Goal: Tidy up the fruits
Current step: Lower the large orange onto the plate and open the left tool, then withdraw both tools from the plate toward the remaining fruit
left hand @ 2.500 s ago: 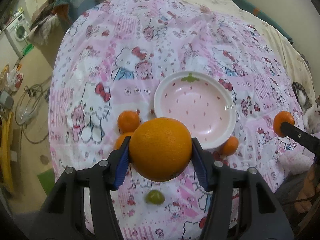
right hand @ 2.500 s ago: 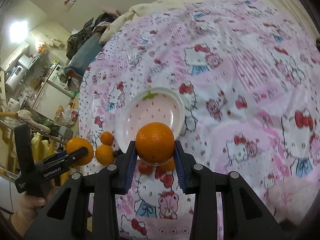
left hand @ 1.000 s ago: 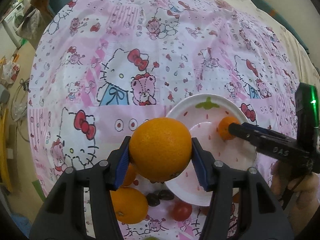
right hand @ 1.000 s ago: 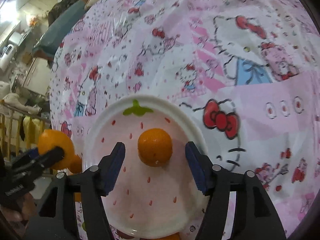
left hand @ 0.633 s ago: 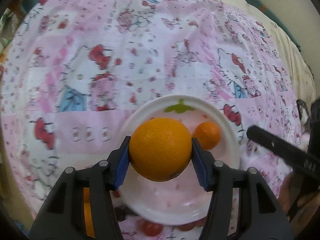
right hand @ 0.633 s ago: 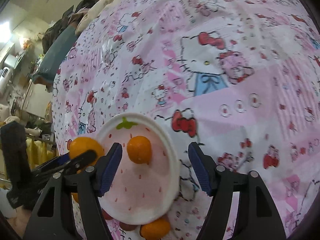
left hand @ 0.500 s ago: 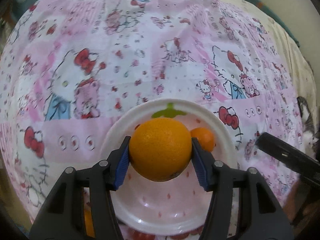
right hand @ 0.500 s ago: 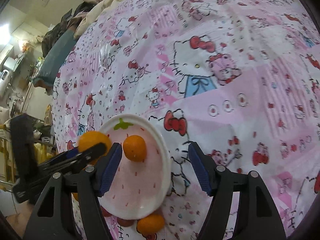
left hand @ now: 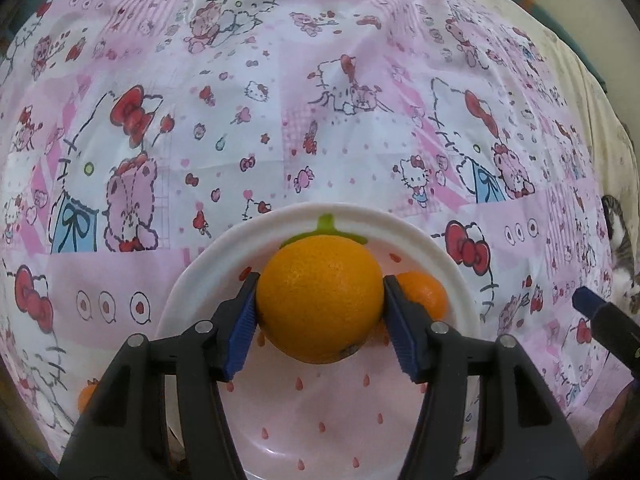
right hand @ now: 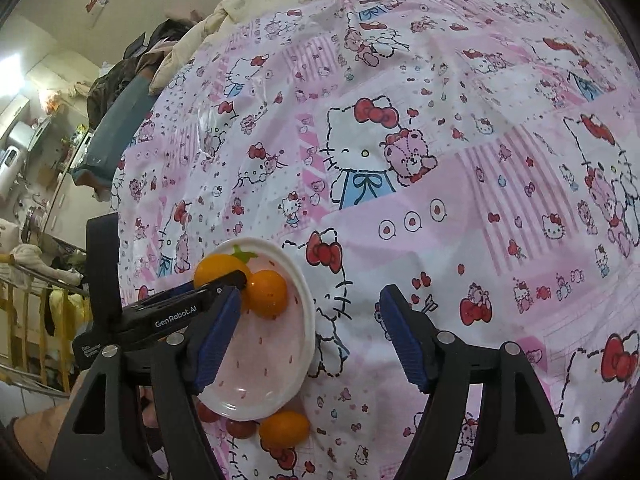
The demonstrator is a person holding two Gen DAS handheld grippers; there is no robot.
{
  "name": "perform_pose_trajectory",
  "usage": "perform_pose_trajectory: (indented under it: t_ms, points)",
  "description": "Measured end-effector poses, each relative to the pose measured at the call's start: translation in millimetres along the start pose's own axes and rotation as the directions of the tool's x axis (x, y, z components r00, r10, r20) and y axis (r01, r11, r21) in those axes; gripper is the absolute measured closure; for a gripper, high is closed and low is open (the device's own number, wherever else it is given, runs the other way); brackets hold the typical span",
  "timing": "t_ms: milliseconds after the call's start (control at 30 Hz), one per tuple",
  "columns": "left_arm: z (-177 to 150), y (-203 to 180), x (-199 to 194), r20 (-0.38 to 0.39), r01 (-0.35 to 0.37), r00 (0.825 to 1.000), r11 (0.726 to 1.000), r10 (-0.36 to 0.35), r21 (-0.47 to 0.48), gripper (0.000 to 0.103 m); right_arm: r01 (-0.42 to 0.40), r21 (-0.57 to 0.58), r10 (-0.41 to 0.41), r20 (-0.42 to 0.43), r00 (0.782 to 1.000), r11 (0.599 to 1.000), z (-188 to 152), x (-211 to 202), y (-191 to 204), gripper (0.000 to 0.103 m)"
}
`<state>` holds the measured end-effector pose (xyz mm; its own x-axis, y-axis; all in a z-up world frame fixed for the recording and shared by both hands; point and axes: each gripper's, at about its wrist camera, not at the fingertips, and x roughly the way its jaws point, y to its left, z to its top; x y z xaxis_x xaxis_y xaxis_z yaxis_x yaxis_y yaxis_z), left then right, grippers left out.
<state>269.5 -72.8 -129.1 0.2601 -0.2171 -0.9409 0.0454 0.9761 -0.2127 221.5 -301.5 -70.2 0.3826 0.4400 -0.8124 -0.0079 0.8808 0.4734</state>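
Orange fruit (left hand: 319,299) sits clamped in the left gripper (left hand: 319,312) over the plate (left hand: 460,280); right gripper (right hand: 310,334) gapes wide.

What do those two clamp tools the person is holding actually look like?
Both are black plastic. The right gripper has two thick angled fingers with ribbed blue pads and silver screws. The left gripper matches, with white "GenRobot.AI" lettering on its side. No cables or sleeves show.
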Motion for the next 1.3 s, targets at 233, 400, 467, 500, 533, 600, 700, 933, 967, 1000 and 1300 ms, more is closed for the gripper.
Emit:
perform_pose_trajectory:
  t_ms: [233, 400, 467, 500, 533, 600, 700, 933, 967, 1000, 1300]
  points:
    - [0, 5, -1, -0.014, 0.003, 1.0, 1.0, -0.003, -0.007, 0.023, 0.011, -0.038, -0.011, -0.004, 1.0, 0.999, -2, 1, 9, 0.028]
    - [-4, 6, -19, 0.045, 0.01, 0.999, 1.0, -0.01, 0.003, 0.009, 0.012, -0.063, -0.012, -0.001, 1.0, 0.998, -3, 2, 15, 0.028]
    - [-6, 9, -27, 0.058, 0.004, 0.998, 1.0, -0.004, 0.005, 0.009, 0.01, -0.068, -0.01, -0.002, 1.0, 0.998, -3, 2, 16, 0.028]
    - [-8, 11, -32, 0.069, 0.005, 0.998, 1.0, -0.005, 0.001, 0.009, 0.01, -0.07, -0.01, 0.001, 1.0, 0.997, -3, 1, 17, 0.028]
    - [-10, 12, -37, 0.075, 0.007, 0.997, 1.0, -0.007, -0.003, 0.009, 0.014, -0.07, -0.014, 0.002, 1.0, 0.997, -3, 1, 18, 0.028]
    - [-14, 17, -48, 0.085, 0.014, 0.996, 1.0, -0.013, -0.016, 0.009, 0.014, -0.068, -0.014, 0.003, 1.0, 0.998, -3, 0, 19, 0.028]
    - [-21, 20, -63, 0.107, 0.017, 0.994, 0.999, -0.014, -0.029, 0.009, 0.018, -0.075, -0.017, 0.011, 1.0, 0.997, -5, -4, 23, 0.028]
    - [-44, 20, -113, 0.193, -0.034, 0.981, 0.999, 0.03, 0.017, 0.009, 0.005, -0.086, -0.002, 0.031, 1.0, 0.996, -18, -23, 38, 0.028]
    - [-47, 20, -117, 0.198, -0.034, 0.98, 0.999, 0.03, 0.016, 0.009, 0.005, -0.091, -0.002, 0.031, 1.0, 0.996, -21, -26, 40, 0.028]
    - [-51, 22, -122, 0.203, -0.035, 0.979, 0.999, 0.032, 0.012, 0.009, 0.005, -0.099, -0.002, 0.031, 1.0, 0.995, -25, -29, 43, 0.028]
    - [-94, 30, -155, 0.238, -0.081, 0.968, 0.997, 0.075, 0.017, 0.009, -0.016, -0.104, 0.018, 0.013, 1.0, 0.994, -65, -45, 48, 0.028]
